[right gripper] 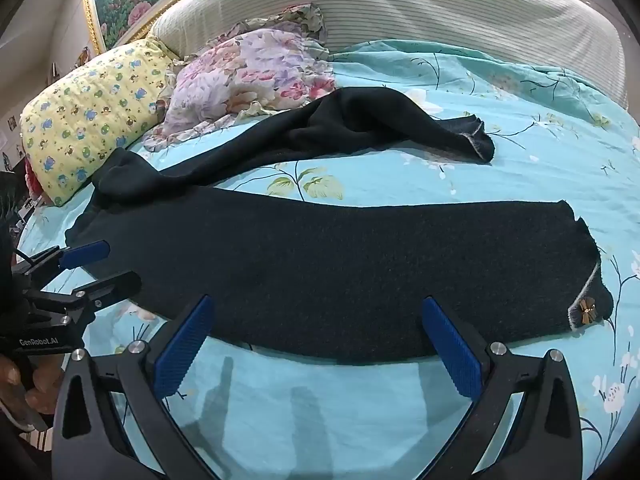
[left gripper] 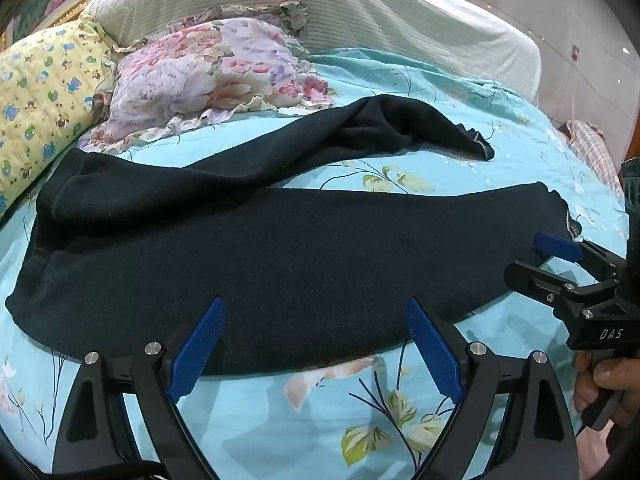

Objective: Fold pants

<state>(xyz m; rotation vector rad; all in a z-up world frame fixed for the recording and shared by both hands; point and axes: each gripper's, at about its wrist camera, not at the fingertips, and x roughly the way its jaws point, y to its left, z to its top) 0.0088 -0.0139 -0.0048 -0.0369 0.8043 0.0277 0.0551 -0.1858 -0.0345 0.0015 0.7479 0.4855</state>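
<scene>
Dark navy pants (left gripper: 260, 252) lie spread on a light blue floral bedsheet (left gripper: 320, 408), waist to the left, legs running right. The near leg lies flat; the far leg (left gripper: 380, 128) is rumpled and angles away. In the right wrist view the pants (right gripper: 340, 272) show a small bow at the near cuff (right gripper: 588, 312). My left gripper (left gripper: 316, 344) is open, hovering over the near edge of the pants. My right gripper (right gripper: 316, 340) is open over the near leg's edge; it also shows in the left wrist view (left gripper: 532, 256), by the cuff.
A floral pillow (left gripper: 208, 76) and a yellow cartoon-print pillow (left gripper: 44, 96) lie at the head of the bed. A striped white headboard (left gripper: 320, 12) stands behind. A checked cloth (left gripper: 592, 148) lies at the far right edge of the bed.
</scene>
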